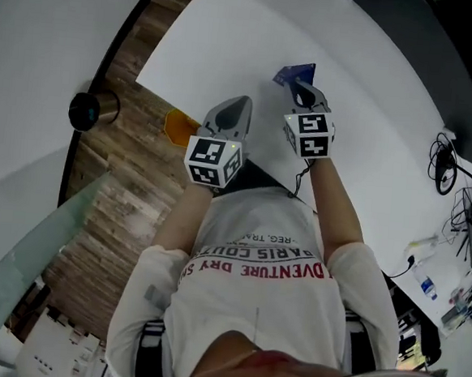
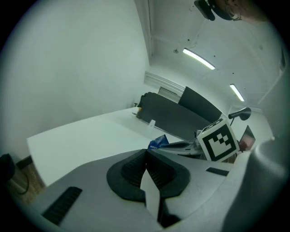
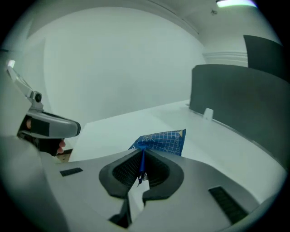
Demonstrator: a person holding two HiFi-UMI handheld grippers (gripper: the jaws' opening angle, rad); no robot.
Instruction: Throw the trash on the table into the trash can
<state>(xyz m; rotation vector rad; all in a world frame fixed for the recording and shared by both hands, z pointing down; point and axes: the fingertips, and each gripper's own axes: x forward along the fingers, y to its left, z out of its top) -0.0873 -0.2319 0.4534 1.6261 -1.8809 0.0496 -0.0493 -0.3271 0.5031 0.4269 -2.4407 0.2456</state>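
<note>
A blue crinkled wrapper [image 1: 298, 73] [image 3: 163, 141] is pinched between the pads of my right gripper [image 1: 302, 91] [image 3: 142, 156], which is shut on it above the white table [image 1: 232, 37]. The wrapper also shows in the left gripper view [image 2: 158, 142], just beyond that gripper's jaws. My left gripper [image 1: 236, 106] [image 2: 146, 156] hovers near the table's near edge, left of the right one; its pads meet and nothing is between them. A round metal trash can [image 1: 93, 109] stands on the wooden floor, to the left of the table.
An orange object [image 1: 180, 126] lies by the table's near-left edge. A dark panel [image 3: 240, 95] [image 2: 181, 115] stands along the table's far side. Cables [image 1: 445, 167] and small bottles sit at the right. A glass-like surface is at lower left.
</note>
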